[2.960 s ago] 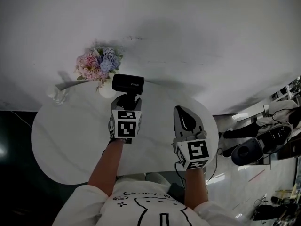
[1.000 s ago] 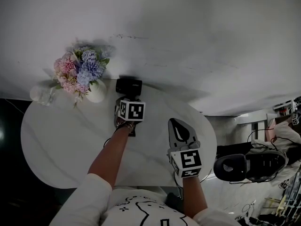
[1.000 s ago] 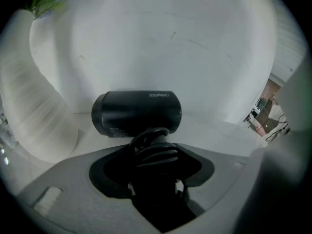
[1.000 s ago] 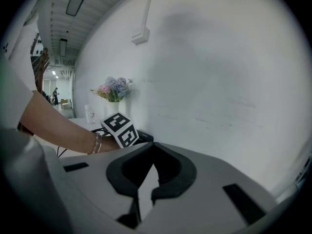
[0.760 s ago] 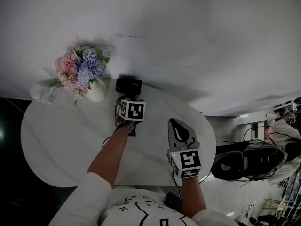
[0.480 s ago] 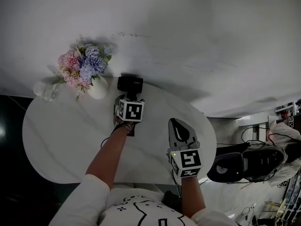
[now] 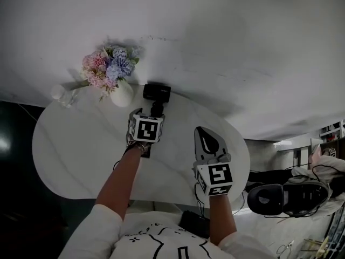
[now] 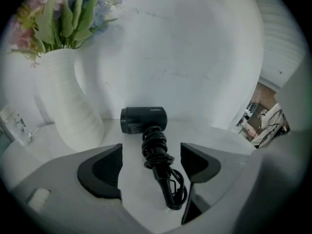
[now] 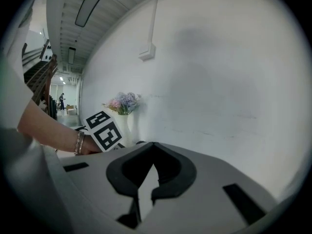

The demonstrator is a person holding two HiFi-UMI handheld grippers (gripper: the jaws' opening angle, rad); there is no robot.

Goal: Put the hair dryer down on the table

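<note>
Left claw [image 8: 151, 161] spread wide, jaws have just been opening; the hair dryer [image 8: 144, 119] shows in the gap between them, but neither pad touches it, clear space on both sides; nothing held. Hair dryer lies on the white surface [image 7: 75, 155], dark barrel at the far end close to the wall, handle pointing back toward the claw with the cord [image 8: 157, 152] wound around it and a loose loop at the near end; it sits just beside the white vase [image 8: 68, 111] of flowers [image 7: 108, 66], not touching it as far as the left gripper view shows. Head view agrees: claw hangs just short of the dryer, aimed down at it. Right claw [image 9: 153, 152] pressed together at the tips, nothing in it, hovering over the right part of the surface, well apart from the dryer; no part in the job. Task progress, judged: put-down looks done, dryer resting on its own and released; all that seems left is pulling the left claw back clear without snagging the cord loop that lies nearest the jaws.
</note>
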